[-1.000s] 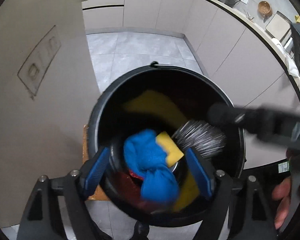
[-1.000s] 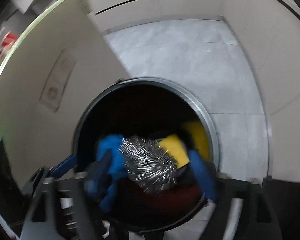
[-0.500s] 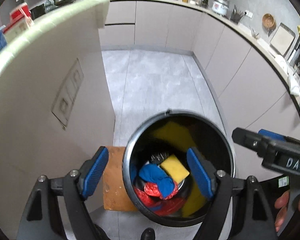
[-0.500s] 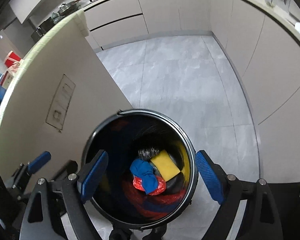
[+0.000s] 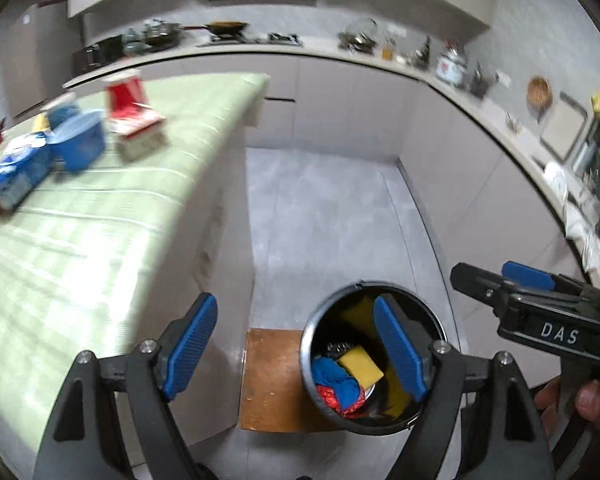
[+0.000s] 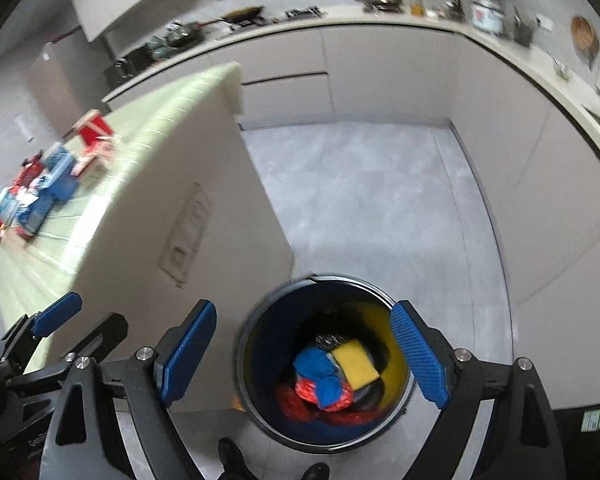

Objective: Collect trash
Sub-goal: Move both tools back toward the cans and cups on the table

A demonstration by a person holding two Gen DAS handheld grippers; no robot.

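Observation:
A black round trash bin [image 5: 312, 344] stands on the floor below me; it also shows in the right wrist view [image 6: 246, 364]. Inside lie a yellow sponge [image 5: 360, 369], a blue cloth [image 5: 334, 376], red wrappers [image 5: 328, 396] and a silver scrubber [image 5: 336, 348]. My left gripper [image 5: 296, 354] is open and empty, high above the bin. My right gripper [image 6: 302, 354] is open and empty above the bin too. The right gripper also shows at the right of the left wrist view [image 5: 512, 284].
A green-topped counter [image 5: 100, 216] at the left carries a blue bowl [image 5: 78, 146], a red and white carton [image 5: 134, 118] and blue packets [image 5: 18, 170]. A wooden board [image 5: 272, 380] lies under the bin. Grey floor [image 5: 328, 220] and cabinets lie beyond.
Both grippers have risen away from the bin, which now looks smaller. The scrubber was let go into the bin. The counter top with its items has come into view.

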